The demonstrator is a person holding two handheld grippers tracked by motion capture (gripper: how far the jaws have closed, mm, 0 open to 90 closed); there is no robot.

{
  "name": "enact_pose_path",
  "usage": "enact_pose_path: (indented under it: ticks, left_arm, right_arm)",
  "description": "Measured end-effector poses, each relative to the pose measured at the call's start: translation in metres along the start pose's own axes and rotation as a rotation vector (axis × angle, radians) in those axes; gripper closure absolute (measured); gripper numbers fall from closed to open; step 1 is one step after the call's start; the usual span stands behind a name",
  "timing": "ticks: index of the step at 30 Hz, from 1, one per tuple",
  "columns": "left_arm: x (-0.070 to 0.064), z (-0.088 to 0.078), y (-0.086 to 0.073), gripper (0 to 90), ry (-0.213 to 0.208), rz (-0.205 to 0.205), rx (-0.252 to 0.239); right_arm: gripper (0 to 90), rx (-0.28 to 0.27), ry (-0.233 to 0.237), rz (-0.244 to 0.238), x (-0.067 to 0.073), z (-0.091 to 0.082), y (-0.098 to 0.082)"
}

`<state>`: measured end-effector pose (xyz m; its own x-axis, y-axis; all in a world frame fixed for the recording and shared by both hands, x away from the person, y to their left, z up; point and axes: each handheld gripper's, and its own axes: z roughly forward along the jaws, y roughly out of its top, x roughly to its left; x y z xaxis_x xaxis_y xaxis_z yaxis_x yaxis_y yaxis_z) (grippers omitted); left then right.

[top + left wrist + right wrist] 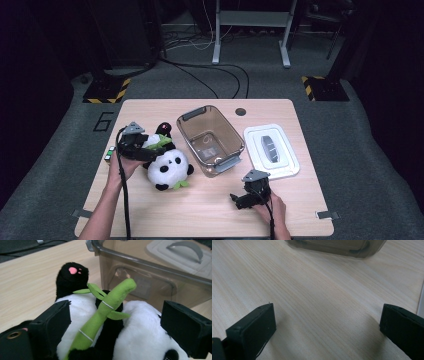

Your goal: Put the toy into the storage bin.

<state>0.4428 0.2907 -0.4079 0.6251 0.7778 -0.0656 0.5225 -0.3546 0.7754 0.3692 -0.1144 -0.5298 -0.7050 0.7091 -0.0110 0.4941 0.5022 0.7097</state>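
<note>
One plush panda (167,167) w/ one green bamboo stick (105,312) lies just left of one clear bin (210,139); my left gripper (145,150) straddles it, jaws wide. One white lid (271,150) at right. My right gripper (248,199) hovers over bare table (200,210), jaws wide.

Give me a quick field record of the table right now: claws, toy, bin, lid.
left claw: jaws wide, one on each side of the panda toy, pads not seen pressing
right claw: open, nothing between its jaws, over bare table
panda toy: lying on the table left of the bin, green bamboo stalk on its chest
bin: clear, uncovered
lid: white, flat on the table right of the bin
</note>
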Motion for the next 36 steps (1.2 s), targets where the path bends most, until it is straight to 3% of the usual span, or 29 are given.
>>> enact_pose_path:
  ticks: [5,11,20,21,22,23,24,29,36]
  left_arm:
    - [0.002,0.018,-0.001,10.1,0.002,0.01,0.078]
    - [0.006,0.027,-0.004,12.2,-0.009,-0.021,0.09]
    - [0.009,0.031,-0.006,29.5,0.014,-0.06,0.093]
    - [0.009,0.031,-0.006,31.8,0.025,-0.059,0.095]
    - [0.009,0.032,-0.006,36.7,0.082,-0.041,0.113]
    - [0.009,0.033,-0.007,49.9,0.107,-0.021,0.134]
    - [0.011,0.034,-0.009,50.2,0.093,-0.058,0.113]
    - [0.001,0.035,-0.007,58.5,0.153,0.025,0.15]
    - [0.0,0.031,-0.011,67.7,0.16,0.05,0.1]
  right_arm:
    - [0.0,-0.001,0.0,-0.004,0.0,0.0,0.0]
    - [0.0,-0.001,0.0,-0.004,0.0,0.0,0.0]
    - [0.0,-0.001,0.0,-0.004,0.0,0.0,0.0]
    - [0.0,-0.001,0.0,-0.004,0.0,0.0,0.0]
    - [0.0,-0.001,-0.001,-0.003,0.0,0.0,0.0]
    - [0.0,0.002,0.0,0.0,0.0,0.0,0.0]
    - [0.0,0.003,0.0,0.003,0.0,0.0,0.0]
    - [0.0,0.002,-0.001,0.009,0.0,0.0,0.0]
    - [0.0,0.004,-0.003,0.006,0.0,-0.001,0.0]
